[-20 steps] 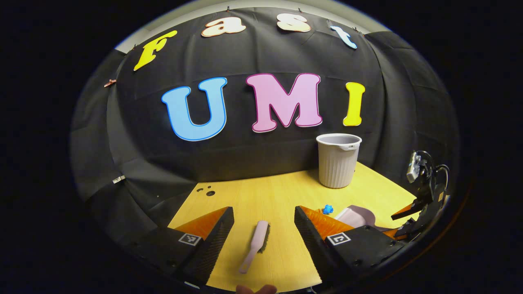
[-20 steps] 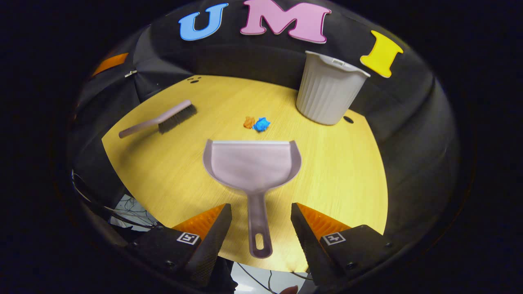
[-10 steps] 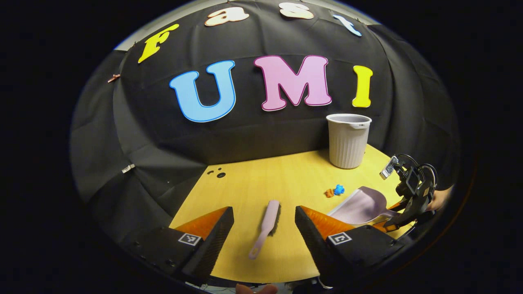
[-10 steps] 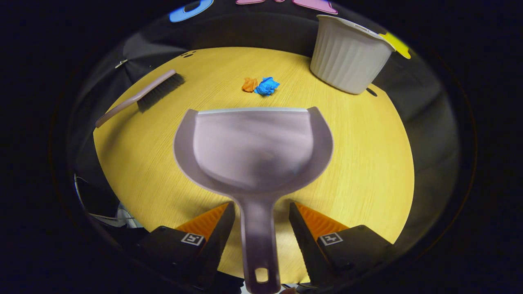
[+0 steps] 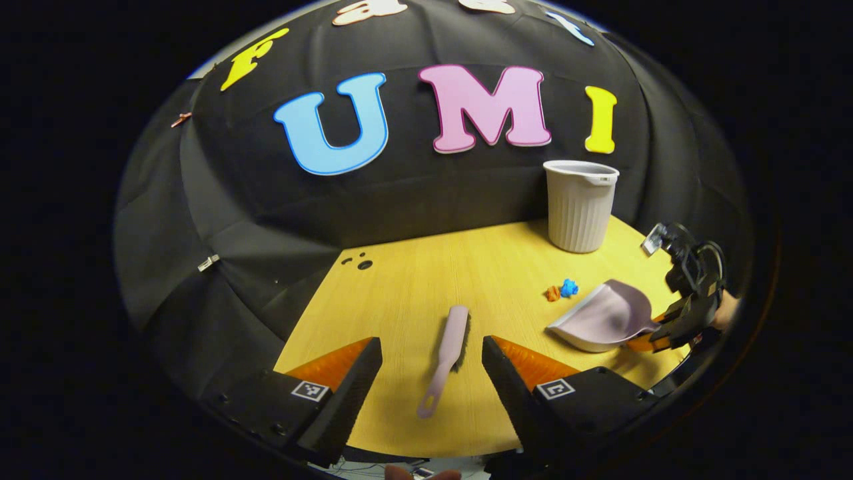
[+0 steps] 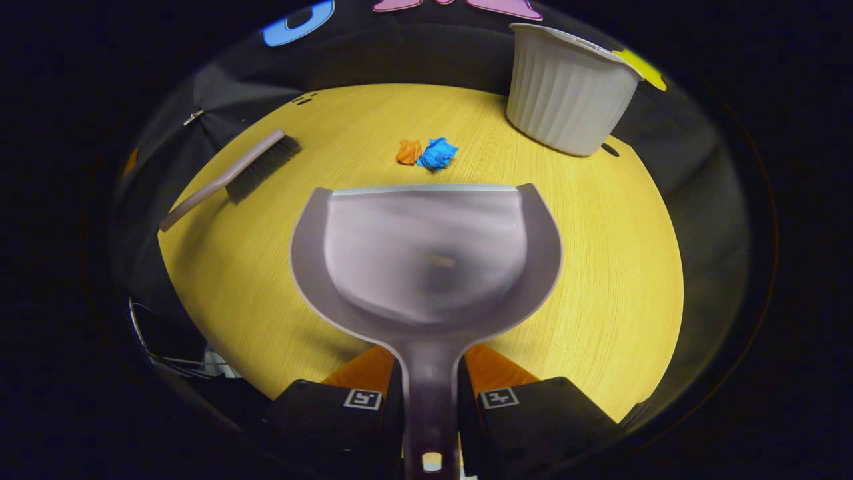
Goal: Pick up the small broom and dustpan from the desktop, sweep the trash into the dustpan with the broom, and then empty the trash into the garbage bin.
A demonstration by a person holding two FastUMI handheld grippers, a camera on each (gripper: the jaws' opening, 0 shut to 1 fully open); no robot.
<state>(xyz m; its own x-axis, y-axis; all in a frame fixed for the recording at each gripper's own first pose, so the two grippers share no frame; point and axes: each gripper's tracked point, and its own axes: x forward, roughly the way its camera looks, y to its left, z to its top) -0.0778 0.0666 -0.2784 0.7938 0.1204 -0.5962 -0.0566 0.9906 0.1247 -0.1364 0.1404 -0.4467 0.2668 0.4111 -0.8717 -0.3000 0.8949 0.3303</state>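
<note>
A pale mauve dustpan (image 6: 426, 257) lies with its mouth toward two crumpled scraps, one orange (image 6: 408, 151) and one blue (image 6: 438, 153). My right gripper (image 6: 430, 373) is shut on the dustpan's handle. In the left gripper view that dustpan (image 5: 603, 317) sits tilted at the right, held by the other gripper (image 5: 686, 307). The small broom (image 5: 448, 353) lies flat on the yellow desktop (image 5: 413, 287), bristles away from me, between the open fingers of my left gripper (image 5: 432, 373), which hovers above it. The broom (image 6: 233, 177) also lies at the left in the right gripper view.
A ribbed grey garbage bin (image 5: 580, 205) stands upright at the back right of the desktop, shown as bin (image 6: 566, 90) just beyond the scraps. Black cloth walls close in the back and left. The desk's near edge drops off below both grippers, with cables (image 6: 193, 347) under it.
My right gripper closed on the dustpan's handle after moving in over it. My left gripper drew back and tilted down slightly, the broom still lying between its open fingers.
</note>
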